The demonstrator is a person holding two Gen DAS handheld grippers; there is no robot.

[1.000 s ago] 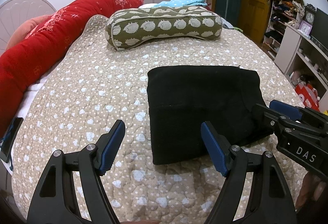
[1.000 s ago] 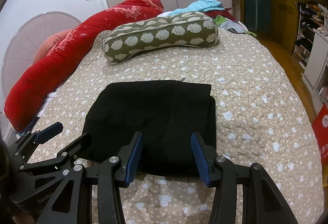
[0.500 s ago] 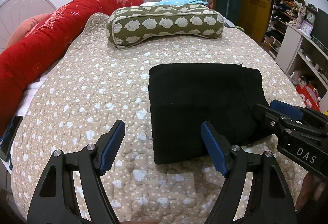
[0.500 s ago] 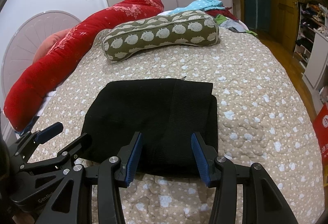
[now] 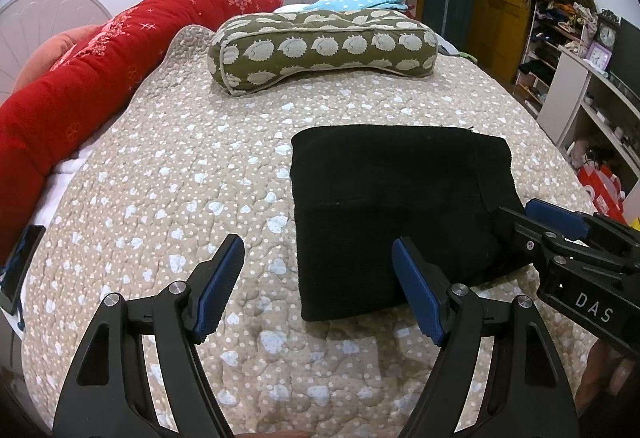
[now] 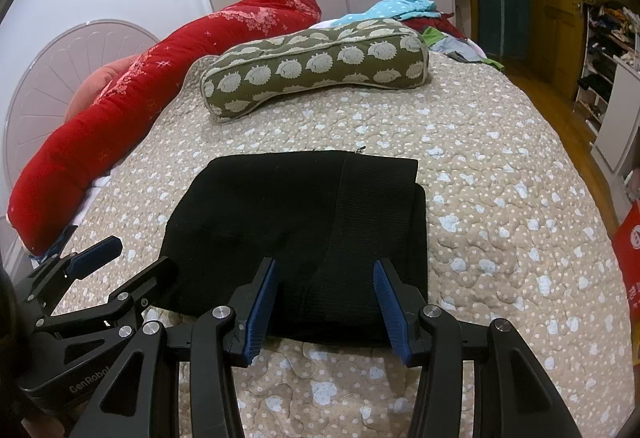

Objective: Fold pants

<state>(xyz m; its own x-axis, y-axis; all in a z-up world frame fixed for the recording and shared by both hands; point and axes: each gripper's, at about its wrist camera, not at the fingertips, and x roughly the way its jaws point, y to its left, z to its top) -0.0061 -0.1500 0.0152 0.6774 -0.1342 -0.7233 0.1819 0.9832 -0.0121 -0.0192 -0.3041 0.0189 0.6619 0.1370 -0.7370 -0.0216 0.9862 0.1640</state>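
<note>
Pants (image 5: 392, 205) nearer; right gripper (image 5: 520, 234) partly cropped

Two black hand-held grippers with blue finger pads are held low, side by side, both pointing forward. The left hand-held gripper (image 5: 318, 280) has its jaws spread wide with nothing between the pads. The right hand-held gripper (image 6: 326, 304) is likewise parted and grips nothing, its jaws set narrower than the left's. In the left wrist view, part of the person's right hand (image 5: 604, 374) shows beneath the right tool's body, which is lettered "DAS".
</note>
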